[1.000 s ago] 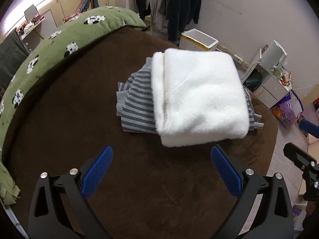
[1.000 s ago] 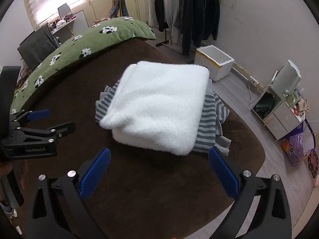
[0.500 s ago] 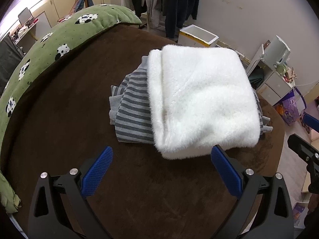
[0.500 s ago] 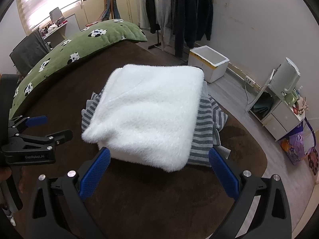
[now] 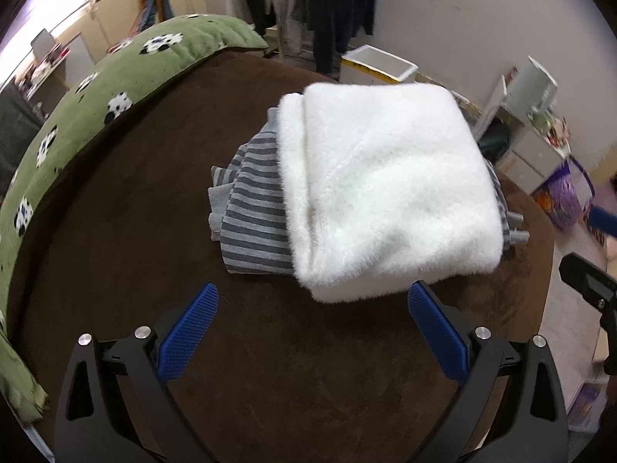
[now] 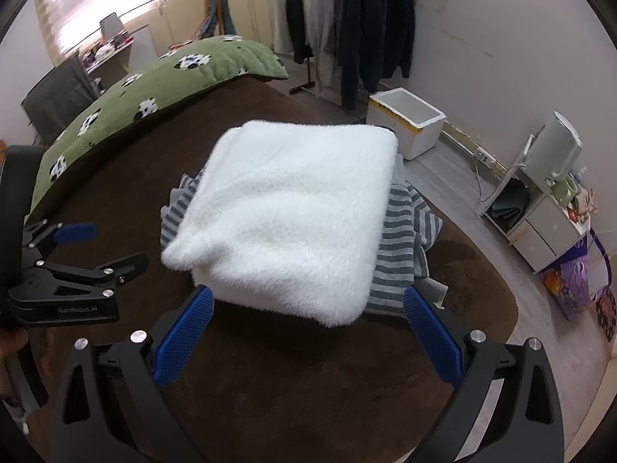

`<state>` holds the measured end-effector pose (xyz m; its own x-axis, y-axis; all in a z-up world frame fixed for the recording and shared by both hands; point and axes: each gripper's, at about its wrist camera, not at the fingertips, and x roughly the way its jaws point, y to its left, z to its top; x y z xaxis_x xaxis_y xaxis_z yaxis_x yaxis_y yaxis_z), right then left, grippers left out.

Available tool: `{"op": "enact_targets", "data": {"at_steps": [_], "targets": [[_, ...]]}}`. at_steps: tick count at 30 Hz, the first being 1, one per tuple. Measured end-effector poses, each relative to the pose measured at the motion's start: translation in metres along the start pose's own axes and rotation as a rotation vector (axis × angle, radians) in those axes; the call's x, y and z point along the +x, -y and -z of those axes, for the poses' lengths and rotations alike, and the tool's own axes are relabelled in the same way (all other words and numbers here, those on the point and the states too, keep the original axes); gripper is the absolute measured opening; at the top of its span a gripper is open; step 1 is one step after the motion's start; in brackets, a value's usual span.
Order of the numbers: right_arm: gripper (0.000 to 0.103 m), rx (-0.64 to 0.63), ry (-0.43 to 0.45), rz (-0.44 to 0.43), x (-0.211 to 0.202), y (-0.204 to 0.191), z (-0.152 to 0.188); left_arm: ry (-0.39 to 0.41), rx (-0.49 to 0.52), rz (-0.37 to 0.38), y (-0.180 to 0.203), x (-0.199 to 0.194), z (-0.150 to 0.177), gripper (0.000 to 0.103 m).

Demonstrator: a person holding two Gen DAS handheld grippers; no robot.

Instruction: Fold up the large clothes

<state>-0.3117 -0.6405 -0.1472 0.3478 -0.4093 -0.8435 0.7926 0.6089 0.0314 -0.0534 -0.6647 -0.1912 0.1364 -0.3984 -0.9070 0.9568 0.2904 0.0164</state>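
A folded fluffy white fleece garment [image 5: 385, 189] lies mid-frame on a folded grey striped knit garment [image 5: 254, 216], both on the dark brown plush bed cover [image 5: 154, 193]. The left gripper [image 5: 312, 328] and right gripper [image 6: 306, 328], black with blue pads, are spread wide, holding nothing. In the right wrist view, "GenRobot.AI" is printed on the left gripper's body, lower left.

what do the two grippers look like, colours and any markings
Both match: the left gripper and right gripper have black angular frames with triangular cut-outs, silver screw heads, and blue finger pads with a fine grid texture. The left one's side reads GenRobot.AI in pale letters. No cables or sleeves visible.
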Motion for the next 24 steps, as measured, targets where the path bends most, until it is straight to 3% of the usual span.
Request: {"op": "enact_targets", "data": {"at_steps": [8,19,24], "targets": [[0.097,-0.117,-0.041,0.011,-0.015,0.003,-0.016,-0.051,0.118,-0.031,0.012,-0.013,-0.008,0.097],[0.097,-0.128,-0.048,-0.021,-0.020,0.011,-0.029,-0.055,0.082,-0.038,0.023,-0.028,-0.023,0.097],[0.097,-0.119,-0.012,-0.028,-0.020,0.017,-0.031,0.002,0.046,-0.046,0.025,-0.029,-0.031,0.097]]}}
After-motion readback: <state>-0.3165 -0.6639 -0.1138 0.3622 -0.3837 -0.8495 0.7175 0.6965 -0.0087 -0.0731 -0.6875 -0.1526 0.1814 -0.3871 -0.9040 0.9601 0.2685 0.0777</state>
